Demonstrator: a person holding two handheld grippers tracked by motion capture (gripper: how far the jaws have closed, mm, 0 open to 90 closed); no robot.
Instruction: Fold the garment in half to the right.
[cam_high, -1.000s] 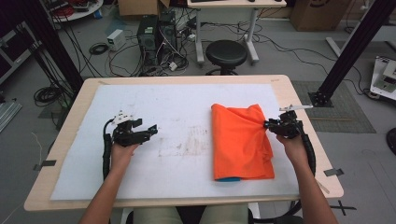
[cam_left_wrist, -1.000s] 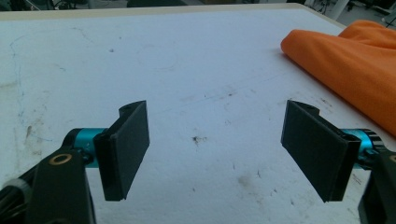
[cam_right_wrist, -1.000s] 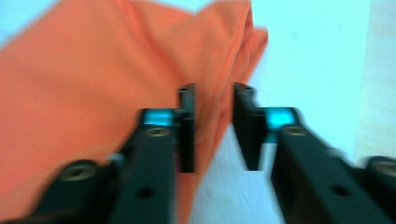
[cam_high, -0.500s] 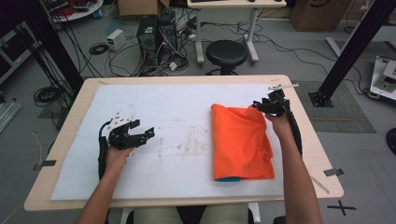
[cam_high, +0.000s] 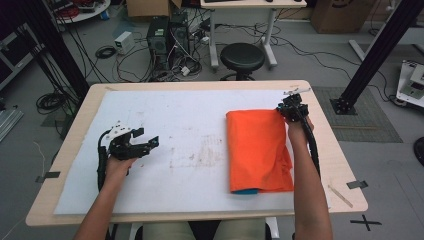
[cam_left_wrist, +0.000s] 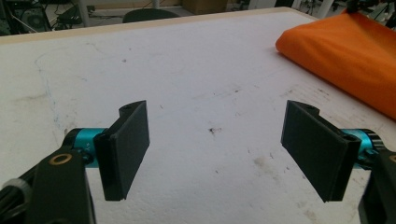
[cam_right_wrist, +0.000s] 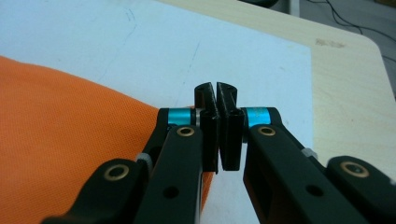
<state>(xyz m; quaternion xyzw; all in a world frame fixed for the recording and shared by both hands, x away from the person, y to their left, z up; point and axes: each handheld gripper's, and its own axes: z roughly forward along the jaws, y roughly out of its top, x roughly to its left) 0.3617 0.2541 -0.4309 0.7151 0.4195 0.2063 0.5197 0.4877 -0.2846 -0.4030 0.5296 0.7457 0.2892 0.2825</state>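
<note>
Orange cloth (cam_high: 259, 152) lies folded on the table's (cam_high: 75, 150) right half; the right gripper (cam_high: 289, 111) sits at its far right corner. The left gripper (cam_left_wrist: 215, 154) (over bare white mat) stands wide open. The right gripper's jaws have just closed together beside the cloth's edge; whether fabric is pinched I cannot tell.

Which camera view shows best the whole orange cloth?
The high view: the folded orange cloth lies fully visible there. The left gripper view catches one end at its top right, and the right gripper view catches a close part at its left.
</note>
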